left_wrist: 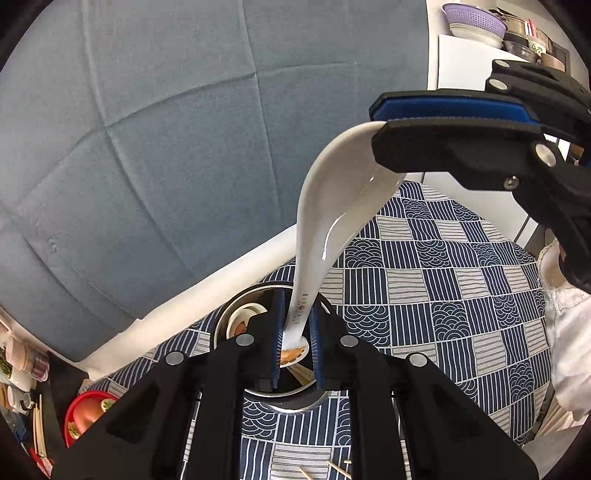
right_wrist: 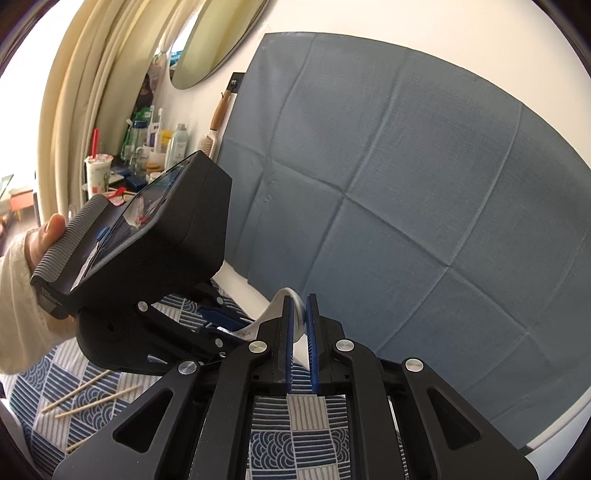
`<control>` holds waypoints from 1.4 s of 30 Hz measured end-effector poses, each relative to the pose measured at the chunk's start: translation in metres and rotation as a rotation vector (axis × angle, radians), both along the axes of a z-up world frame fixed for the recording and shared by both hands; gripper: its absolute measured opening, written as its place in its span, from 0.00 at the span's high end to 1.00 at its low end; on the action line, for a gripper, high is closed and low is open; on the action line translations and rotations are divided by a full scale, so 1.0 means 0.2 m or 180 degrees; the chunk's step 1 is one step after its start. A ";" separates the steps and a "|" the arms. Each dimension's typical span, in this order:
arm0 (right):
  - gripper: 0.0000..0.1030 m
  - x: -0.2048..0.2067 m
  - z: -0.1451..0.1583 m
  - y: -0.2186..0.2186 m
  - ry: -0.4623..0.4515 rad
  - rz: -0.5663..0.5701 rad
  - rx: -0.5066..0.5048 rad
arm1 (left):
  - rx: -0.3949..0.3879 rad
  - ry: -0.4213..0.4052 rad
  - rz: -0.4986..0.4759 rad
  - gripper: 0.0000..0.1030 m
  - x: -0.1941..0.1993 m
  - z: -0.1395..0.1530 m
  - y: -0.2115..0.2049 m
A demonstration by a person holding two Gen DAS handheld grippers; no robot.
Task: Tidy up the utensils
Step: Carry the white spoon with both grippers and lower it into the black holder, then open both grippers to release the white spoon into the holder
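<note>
A white ceramic spoon [left_wrist: 328, 221] is held in the air at both ends. My left gripper [left_wrist: 295, 317] is shut on its printed handle. My right gripper [left_wrist: 376, 123] comes in from the upper right and is shut on the rim of the spoon's bowl. In the right wrist view my right gripper [right_wrist: 300, 306] pinches the white spoon edge [right_wrist: 298, 306], and the left gripper's body [right_wrist: 147, 240] fills the left side. Below the spoon stands a round metal container [left_wrist: 236, 317] with another white spoon [left_wrist: 245, 319] inside.
The table has a blue-and-white patterned cloth [left_wrist: 443, 280]. Wooden chopsticks [right_wrist: 88, 398] lie loose on it. A red bowl [left_wrist: 86, 413] sits at the lower left. A blue-grey cloth [left_wrist: 166, 147] hangs on the wall behind. Stacked dishes [left_wrist: 480, 26] are at the upper right.
</note>
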State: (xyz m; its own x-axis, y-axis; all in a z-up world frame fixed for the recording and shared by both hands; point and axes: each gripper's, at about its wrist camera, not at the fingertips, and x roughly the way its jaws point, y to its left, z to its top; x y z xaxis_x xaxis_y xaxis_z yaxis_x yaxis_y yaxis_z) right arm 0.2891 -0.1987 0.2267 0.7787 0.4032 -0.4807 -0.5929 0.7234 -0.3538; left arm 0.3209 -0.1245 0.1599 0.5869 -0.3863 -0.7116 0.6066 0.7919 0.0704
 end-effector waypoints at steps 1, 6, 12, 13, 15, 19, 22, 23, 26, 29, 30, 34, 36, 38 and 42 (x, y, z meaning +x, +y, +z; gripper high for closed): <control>0.93 0.02 -0.01 0.01 0.0015 -0.0008 -0.0031 | -0.0037 0.0030 0.0004 0.86 0.02 -0.02 0.01; 0.93 0.06 -0.08 0.10 0.0131 0.0079 -0.0173 | -0.0183 0.0200 0.0026 0.87 0.10 -0.13 0.06; 0.93 0.11 -0.13 0.20 0.0241 0.0174 -0.0276 | -0.0283 0.0334 0.0005 0.88 0.12 -0.20 0.08; 0.93 0.11 -0.13 0.21 0.0259 0.0196 -0.0286 | -0.0302 0.0359 -0.0004 0.88 0.13 -0.21 0.08; 0.93 0.12 -0.14 0.23 0.0280 0.0235 -0.0309 | -0.0329 0.0397 -0.0010 0.89 0.13 -0.22 0.09; 0.93 0.13 -0.16 0.26 0.0325 0.0276 -0.0311 | -0.0359 0.0446 -0.0029 0.89 0.14 -0.24 0.10; 0.93 0.15 -0.17 0.25 0.0371 0.0265 -0.0264 | -0.0366 0.0447 -0.0009 0.89 0.15 -0.25 0.12; 0.93 0.15 -0.17 0.25 0.0382 0.0241 -0.0236 | -0.0376 0.0431 0.0000 0.89 0.15 -0.24 0.12; 0.73 0.17 -0.16 0.20 0.0383 0.0166 -0.0115 | -0.0526 0.0314 0.0052 0.77 0.11 -0.19 0.18; 0.22 0.15 -0.11 0.13 0.0289 0.0054 0.0172 | -0.0609 0.0084 0.0044 0.31 0.03 -0.12 0.23; 0.22 0.15 -0.09 0.10 0.0283 0.0047 0.0286 | -0.0628 0.0023 0.0028 0.30 0.00 -0.11 0.25; 0.15 0.12 -0.03 0.04 0.0190 -0.0067 0.0512 | -0.0726 -0.0126 0.0134 0.07 -0.09 -0.05 0.32; 0.15 0.11 -0.02 0.02 0.0171 -0.0110 0.0560 | -0.0750 -0.0174 0.0165 0.06 -0.13 -0.03 0.35; 0.14 0.09 -0.02 0.01 0.0176 -0.0110 0.0603 | -0.0730 -0.0224 0.0243 0.06 -0.16 -0.02 0.38; 0.12 0.06 -0.04 0.01 0.0208 -0.0068 0.0691 | -0.0618 -0.0203 0.0373 0.06 -0.20 -0.04 0.42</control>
